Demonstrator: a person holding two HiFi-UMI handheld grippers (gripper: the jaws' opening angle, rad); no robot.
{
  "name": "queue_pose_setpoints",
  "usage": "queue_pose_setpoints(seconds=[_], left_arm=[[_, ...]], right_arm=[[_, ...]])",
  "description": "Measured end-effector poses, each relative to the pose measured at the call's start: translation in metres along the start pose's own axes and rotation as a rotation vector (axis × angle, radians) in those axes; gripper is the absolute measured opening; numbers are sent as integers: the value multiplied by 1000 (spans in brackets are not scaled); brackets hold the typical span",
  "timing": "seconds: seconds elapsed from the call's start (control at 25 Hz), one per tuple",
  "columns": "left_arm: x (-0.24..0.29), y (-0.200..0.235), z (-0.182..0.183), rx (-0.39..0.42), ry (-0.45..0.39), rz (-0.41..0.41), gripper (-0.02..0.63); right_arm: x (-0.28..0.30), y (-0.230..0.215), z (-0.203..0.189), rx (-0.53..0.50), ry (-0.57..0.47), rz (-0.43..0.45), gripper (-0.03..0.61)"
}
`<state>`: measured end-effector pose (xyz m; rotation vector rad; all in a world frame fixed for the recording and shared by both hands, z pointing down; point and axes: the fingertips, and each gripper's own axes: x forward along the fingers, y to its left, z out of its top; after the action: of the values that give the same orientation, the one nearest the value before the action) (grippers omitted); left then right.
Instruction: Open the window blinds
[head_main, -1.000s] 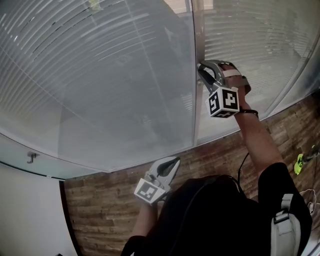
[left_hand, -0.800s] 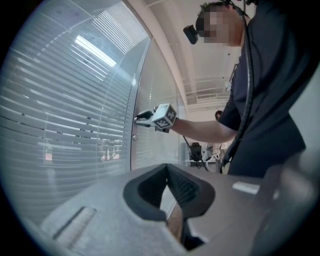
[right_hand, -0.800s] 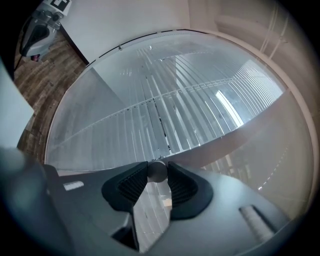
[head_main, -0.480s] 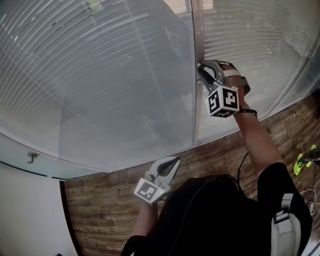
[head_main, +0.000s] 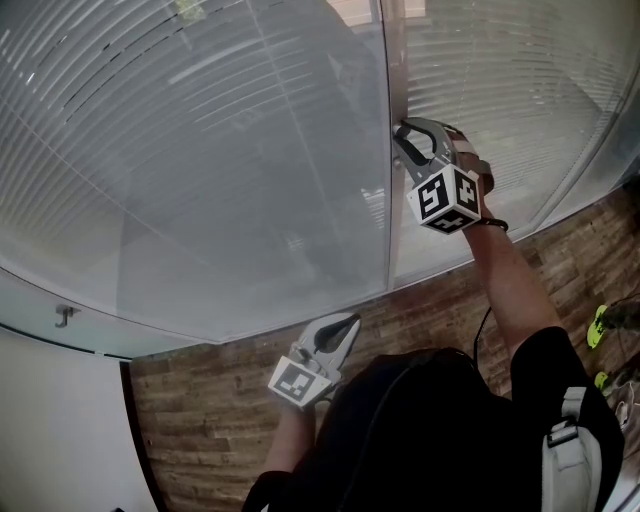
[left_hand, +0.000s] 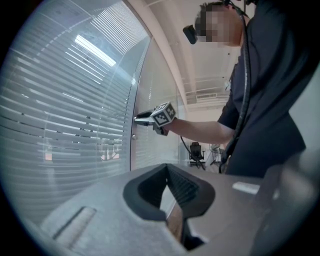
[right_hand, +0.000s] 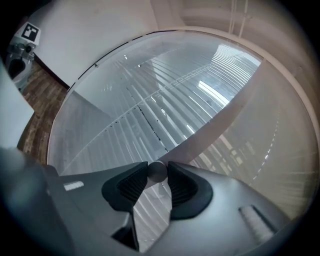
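Up close, right fingers (right_hand: 182, 189) clamp a knob (right_hand: 156, 171) unseen from overhead; left fingers (left_hand: 148, 192) together.

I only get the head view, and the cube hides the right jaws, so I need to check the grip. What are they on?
Observer: The right gripper is clamped on a small round knob at the frame between the panes.
Operator: Is it centred in the pads?
Observer: Yes, one pad on each side.
Operator: And the left gripper?
Observer: The left gripper is shut, with nothing between its pads.
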<state>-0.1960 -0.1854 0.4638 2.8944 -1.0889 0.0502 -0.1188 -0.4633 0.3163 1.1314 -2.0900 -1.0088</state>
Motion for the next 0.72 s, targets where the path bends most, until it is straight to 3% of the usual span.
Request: queue_pose_setpoints(seconds=[0.24,0.44,0.72], left_arm=[[1,1,0,-6,12,-5,5],[0,-3,-6,-3,15,-10,5],[0,-1,-6,-13,16,-7,5]], right_arm=[[2,-6,1,227,-37,-9,130],[2,-6,-6,532,-96,-5,132],[4,-9,-16,746,-124,-21,132]])
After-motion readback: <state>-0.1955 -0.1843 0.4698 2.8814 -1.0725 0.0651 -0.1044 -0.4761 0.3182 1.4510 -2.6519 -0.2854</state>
